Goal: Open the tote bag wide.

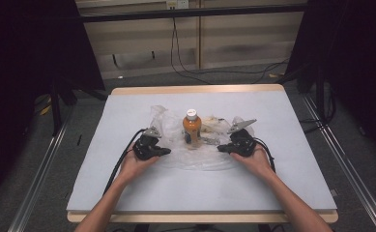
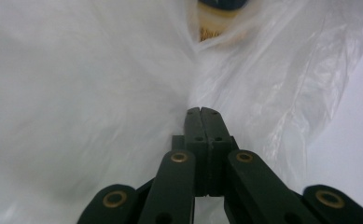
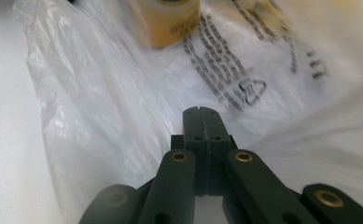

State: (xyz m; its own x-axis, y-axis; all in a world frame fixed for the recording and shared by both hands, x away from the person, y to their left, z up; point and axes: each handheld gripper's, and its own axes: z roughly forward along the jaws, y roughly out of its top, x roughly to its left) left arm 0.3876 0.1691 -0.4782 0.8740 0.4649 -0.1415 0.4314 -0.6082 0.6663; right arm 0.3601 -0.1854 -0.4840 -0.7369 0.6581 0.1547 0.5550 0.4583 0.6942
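We find an orange bottle (image 1: 192, 126) standing upright mid-table on a clear plastic bag (image 1: 200, 154), which lies crumpled around its base. The left gripper (image 1: 165, 151) and the right gripper (image 1: 221, 148) flank the bottle, each at the bag's edge, placed, in our judgement, to take up the film from both sides. Both sets of jaws stand pressed together. Whether film is pinched between them we cannot tell; the tips (image 2: 200, 113) meet the plastic.
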